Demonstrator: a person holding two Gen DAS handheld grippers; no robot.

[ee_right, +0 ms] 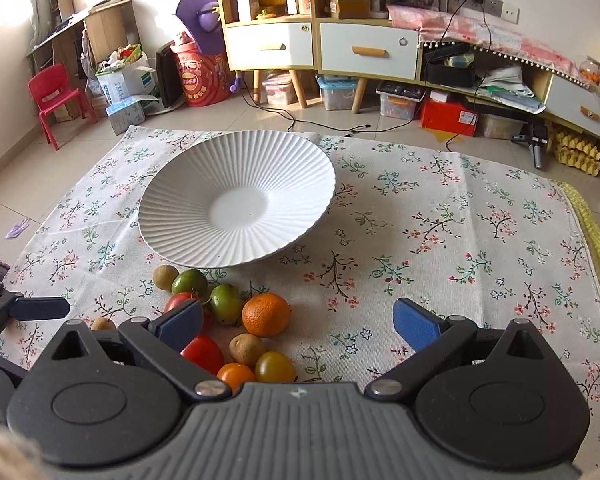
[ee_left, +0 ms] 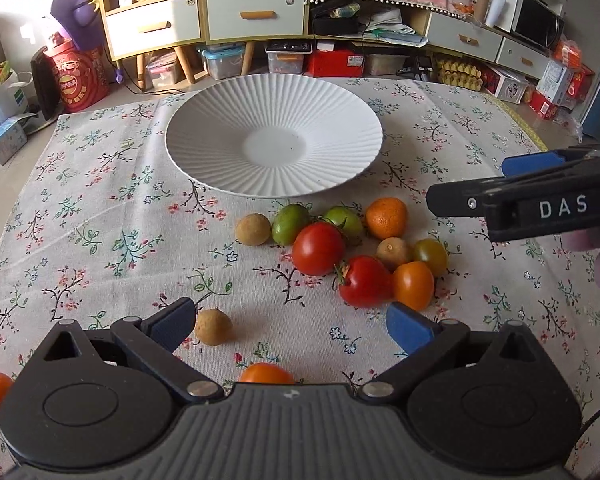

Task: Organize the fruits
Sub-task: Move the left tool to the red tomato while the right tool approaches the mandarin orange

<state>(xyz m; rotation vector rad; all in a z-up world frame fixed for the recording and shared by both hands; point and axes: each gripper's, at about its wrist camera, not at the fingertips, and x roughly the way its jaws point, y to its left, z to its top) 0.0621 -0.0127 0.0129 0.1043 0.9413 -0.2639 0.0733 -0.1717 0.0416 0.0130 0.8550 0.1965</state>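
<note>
A: Left gripper (ee_left: 290, 322) status?
B: Spread wide, gripping nothing. A brown longan (ee_left: 213, 327) sits just inside its left finger; the fruit pile (ee_left: 356, 248) lies beyond the fingertips.
A: Right gripper (ee_right: 300, 325)?
B: Also wide open, empty; an orange (ee_right: 266, 315) between its fingers, white plate (ee_right: 204, 236) farther ahead.

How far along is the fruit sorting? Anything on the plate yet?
Nothing done yet: the white plate holds no fruit. Nothing in hand either: the left gripper and right gripper are both open and hold nothing. Left: the whole pile in front of the plate, including the orange, red tomatoes, green ones and the stray brown fruit near the left gripper.
</note>
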